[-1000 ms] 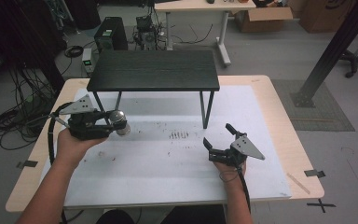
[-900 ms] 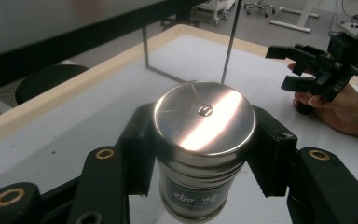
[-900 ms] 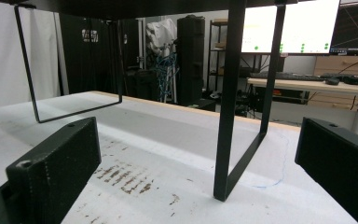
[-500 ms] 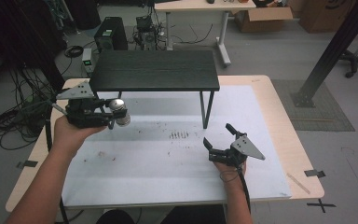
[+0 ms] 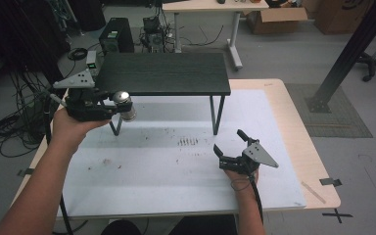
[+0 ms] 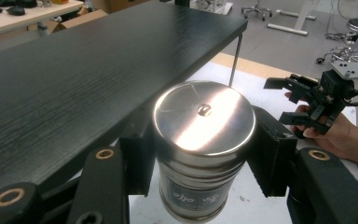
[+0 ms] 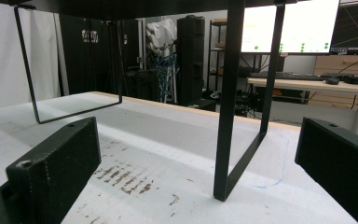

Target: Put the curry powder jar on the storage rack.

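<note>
A steel canister (image 5: pixel 124 104) (image 6: pixel 203 144) with a shiny flat lid is upright in my left gripper (image 5: pixel 117 108) (image 6: pixel 200 163), whose jaws are shut on its sides. It hangs in the air at the front left corner of the black shelf (image 5: pixel 164 73) (image 6: pixel 84 70), about level with the shelf top. My right gripper (image 5: pixel 227 144) (image 7: pixel 196 172) rests low on the white mat at the right, open with nothing between its jaws, facing the shelf's right leg (image 7: pixel 228 102).
The shelf stands on thin black metal legs (image 5: pixel 216 115) on a white mat (image 5: pixel 176 166) covering a wooden table (image 5: pixel 298 142). Dark smudges (image 5: pixel 188 142) mark the mat. Beyond the table are cables, a computer tower (image 5: pixel 111 35) and a desk (image 5: pixel 210 6).
My left gripper has lifted the canister up and toward the shelf's front left corner. The right gripper has stayed still.
</note>
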### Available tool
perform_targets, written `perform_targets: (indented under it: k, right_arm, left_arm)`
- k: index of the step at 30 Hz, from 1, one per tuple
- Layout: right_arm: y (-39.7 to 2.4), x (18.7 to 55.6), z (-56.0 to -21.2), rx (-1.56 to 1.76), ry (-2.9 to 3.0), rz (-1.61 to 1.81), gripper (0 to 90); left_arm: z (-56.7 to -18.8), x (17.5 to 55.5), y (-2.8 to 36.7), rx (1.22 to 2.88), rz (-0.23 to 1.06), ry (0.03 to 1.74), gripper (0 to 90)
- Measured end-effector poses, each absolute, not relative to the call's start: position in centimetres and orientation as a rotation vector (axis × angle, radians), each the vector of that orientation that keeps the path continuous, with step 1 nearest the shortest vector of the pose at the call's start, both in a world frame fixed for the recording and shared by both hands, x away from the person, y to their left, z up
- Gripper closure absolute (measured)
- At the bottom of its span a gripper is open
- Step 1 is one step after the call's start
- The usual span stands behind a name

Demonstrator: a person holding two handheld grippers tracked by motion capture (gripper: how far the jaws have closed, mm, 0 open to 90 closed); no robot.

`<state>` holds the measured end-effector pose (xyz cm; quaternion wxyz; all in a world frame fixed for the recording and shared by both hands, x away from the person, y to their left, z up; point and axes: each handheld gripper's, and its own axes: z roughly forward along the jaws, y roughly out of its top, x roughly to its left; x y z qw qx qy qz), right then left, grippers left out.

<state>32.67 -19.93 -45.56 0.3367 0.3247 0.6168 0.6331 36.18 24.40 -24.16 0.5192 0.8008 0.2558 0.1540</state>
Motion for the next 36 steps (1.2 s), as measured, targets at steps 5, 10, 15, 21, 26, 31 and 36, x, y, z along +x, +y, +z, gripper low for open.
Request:
perform_targets:
  k: [5,10,15,21,26,31,36]
  right_arm:
    - [-19.9,32.7,-45.6,0.847,1.608,1.651,0.0]
    - [-19.9,32.7,-45.6,0.848,1.607,1.652,0.0]
    - [-20.0,32.7,-45.6,0.849,1.606,1.655,0.0]
    - [-20.0,32.7,-45.6,0.852,1.607,1.655,0.0]
    - [-20.0,32.7,-45.6,0.852,1.607,1.655,0.0]
    - [-20.0,32.7,-45.6,0.854,1.607,1.656,0.0]
    - [-20.0,32.7,-45.6,0.852,1.607,1.656,0.0]
  left_arm:
    - [-23.1,36.6,24.2,1.921,0.369,0.612,49.2]
    - [-21.9,37.2,23.7,1.938,0.379,0.611,49.2]
    - [-20.8,38.0,23.1,1.952,0.388,0.618,49.2]
    - [-19.8,39.1,22.5,1.979,0.416,0.627,49.2]
    - [-19.3,39.8,22.1,1.984,0.424,0.638,49.2]
    - [-19.0,40.4,21.9,1.992,0.426,0.645,49.2]
    - [-18.6,41.1,21.7,1.993,0.431,0.650,49.2]
